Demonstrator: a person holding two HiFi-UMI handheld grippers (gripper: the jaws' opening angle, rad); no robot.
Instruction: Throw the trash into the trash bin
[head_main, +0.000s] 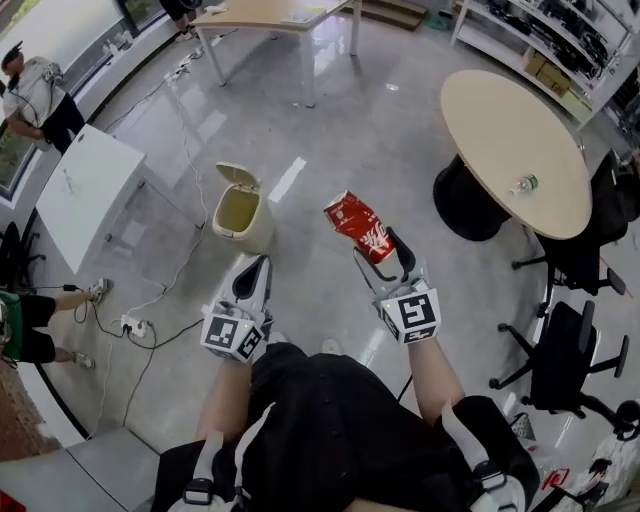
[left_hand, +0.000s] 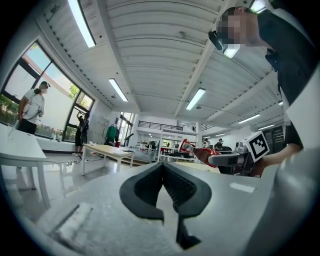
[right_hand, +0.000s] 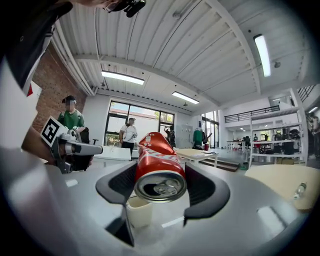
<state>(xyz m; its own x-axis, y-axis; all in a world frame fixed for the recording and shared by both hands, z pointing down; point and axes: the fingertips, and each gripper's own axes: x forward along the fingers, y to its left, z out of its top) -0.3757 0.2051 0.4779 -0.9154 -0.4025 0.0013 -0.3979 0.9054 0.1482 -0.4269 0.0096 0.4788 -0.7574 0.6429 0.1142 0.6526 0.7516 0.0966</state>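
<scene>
A dented red soda can (head_main: 360, 228) is clamped between the jaws of my right gripper (head_main: 385, 262), held in the air with its crushed end pointing forward. In the right gripper view the can (right_hand: 155, 160) fills the gap of that gripper (right_hand: 160, 172), and the cream trash bin (right_hand: 139, 212) shows just below it. The bin (head_main: 240, 212) stands on the floor with its lid up, ahead and to the left of the can. My left gripper (head_main: 254, 270) hovers near the bin's front, shut and empty. Its pads meet in the left gripper view (left_hand: 163, 169).
A round wooden table (head_main: 515, 150) with a small bottle (head_main: 524, 184) is at the right, with office chairs (head_main: 565, 350) below it. A white table (head_main: 85, 190) and floor cables (head_main: 130, 325) lie at the left. A person (head_main: 35, 95) stands far left.
</scene>
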